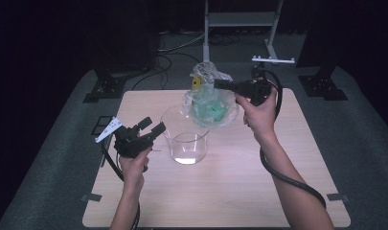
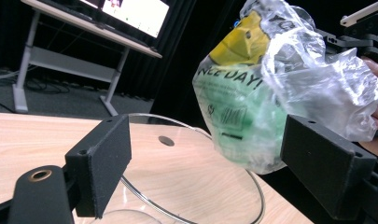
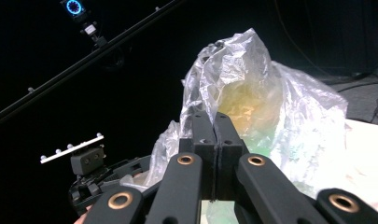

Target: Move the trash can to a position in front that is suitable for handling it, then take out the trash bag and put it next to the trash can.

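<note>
Your right gripper (image 1: 219,84) is clamped on the crumpled top of the plastic bag (image 1: 210,106), which hangs over the far rim of the glass bowl (image 1: 185,135) at mid-desk. Your left gripper (image 1: 152,127), jaws apart and empty, sits beside the bowl's left wall.

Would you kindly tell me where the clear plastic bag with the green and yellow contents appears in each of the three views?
High view: the plastic bag hangs at upper centre, above the far side of the glass bowl, pinched by the right claw.
Left gripper view: the bag hangs at upper right, beyond the bowl's rim.
Right gripper view: the bag rises at centre, just past the shut jaws.
Shared landmark: the right claw gripping the bag.
</note>
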The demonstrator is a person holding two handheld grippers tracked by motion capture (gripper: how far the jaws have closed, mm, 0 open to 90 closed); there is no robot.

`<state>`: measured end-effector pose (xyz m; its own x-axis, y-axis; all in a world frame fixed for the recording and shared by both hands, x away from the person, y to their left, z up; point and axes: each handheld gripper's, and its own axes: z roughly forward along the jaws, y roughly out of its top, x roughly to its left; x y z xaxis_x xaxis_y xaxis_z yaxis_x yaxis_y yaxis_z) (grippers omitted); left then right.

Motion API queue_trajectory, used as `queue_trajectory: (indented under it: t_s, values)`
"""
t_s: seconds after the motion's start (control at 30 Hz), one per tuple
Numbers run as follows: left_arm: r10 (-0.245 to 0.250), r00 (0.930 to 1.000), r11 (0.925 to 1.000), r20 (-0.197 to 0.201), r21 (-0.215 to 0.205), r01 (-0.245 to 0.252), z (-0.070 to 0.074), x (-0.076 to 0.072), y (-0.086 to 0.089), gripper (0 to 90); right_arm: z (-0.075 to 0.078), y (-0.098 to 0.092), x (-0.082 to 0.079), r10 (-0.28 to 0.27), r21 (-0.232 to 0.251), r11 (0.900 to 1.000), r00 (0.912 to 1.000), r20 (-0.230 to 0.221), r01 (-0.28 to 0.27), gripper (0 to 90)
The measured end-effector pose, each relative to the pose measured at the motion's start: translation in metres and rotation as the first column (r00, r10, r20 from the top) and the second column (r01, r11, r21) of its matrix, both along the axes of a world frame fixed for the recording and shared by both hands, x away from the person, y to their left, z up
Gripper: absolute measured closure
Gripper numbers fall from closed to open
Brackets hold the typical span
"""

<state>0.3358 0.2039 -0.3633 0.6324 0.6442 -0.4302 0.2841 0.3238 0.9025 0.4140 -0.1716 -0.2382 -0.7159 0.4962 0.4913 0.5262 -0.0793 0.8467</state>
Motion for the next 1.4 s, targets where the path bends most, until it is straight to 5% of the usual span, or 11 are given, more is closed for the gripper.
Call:
queue_trajectory:
  t_s: [0.57,1.4]
  values:
    - [0.014,0.9999,0.9997,0.005,-0.019,-0.013,0.004,-0.004,0.010,9.6,0.001,-0.055,-0.003,-0.102,-0.018,0.995,0.9947,-0.015,0.102,90.0]
    - [0.011,0.9999,0.9999,-0.001,-0.001,-0.011,0.004,-0.004,0.003,9.5,-0.012,-0.076,0.003,-0.139,0.001,0.990,0.9892,-0.046,0.140,90.0]
